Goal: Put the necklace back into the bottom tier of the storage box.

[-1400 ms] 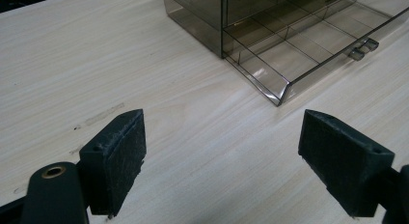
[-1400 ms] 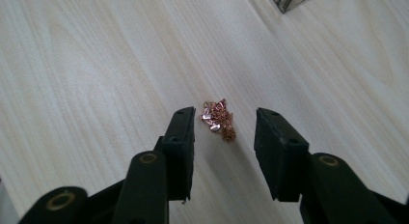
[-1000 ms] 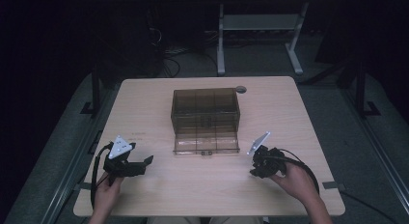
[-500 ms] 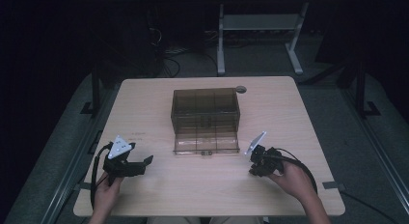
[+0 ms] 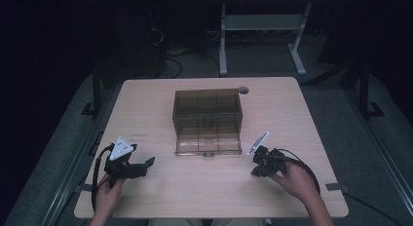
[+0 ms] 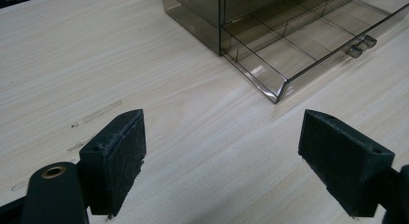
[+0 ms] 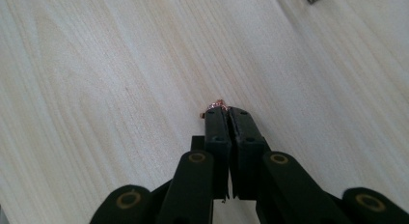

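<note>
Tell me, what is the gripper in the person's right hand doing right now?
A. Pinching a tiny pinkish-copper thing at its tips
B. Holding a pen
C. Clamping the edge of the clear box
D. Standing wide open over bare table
A: in the right gripper view the right gripper has its jaws pressed together, having just been closing, with a small pinkish-copper thing caught at the tips, above the wooden table, apart from the box.
</note>
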Available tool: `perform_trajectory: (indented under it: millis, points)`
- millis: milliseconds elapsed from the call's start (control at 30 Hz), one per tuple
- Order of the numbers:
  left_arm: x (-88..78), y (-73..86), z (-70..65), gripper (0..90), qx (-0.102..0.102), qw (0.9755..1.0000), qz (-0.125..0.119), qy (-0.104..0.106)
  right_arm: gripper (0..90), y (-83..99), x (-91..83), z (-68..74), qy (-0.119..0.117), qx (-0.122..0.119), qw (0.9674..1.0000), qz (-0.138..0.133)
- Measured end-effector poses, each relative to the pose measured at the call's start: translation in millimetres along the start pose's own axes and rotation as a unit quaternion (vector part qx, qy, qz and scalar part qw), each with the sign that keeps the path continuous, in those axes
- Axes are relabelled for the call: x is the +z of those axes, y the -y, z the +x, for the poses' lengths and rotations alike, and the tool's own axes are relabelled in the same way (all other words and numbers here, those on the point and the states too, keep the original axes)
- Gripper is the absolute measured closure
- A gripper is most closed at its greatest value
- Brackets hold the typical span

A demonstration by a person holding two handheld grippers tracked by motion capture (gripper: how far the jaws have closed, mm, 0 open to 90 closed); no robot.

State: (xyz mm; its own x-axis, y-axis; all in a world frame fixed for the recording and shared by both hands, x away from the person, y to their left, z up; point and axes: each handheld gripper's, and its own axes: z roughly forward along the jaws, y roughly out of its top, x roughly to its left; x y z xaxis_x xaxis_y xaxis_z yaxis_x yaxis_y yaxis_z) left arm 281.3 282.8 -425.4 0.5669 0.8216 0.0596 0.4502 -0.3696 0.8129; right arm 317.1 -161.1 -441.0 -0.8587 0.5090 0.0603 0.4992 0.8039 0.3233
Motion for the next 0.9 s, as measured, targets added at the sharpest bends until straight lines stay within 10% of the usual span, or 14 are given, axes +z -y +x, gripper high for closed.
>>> perform_trajectory:
  millis: [900]
  points:
    - [0.3,0.5,0.2,16.8,-0.003,1.0,0.0,-0.001,87.2,-22.8,-37.2,11.7,0.002,-0.029,0.9988,-0.04]
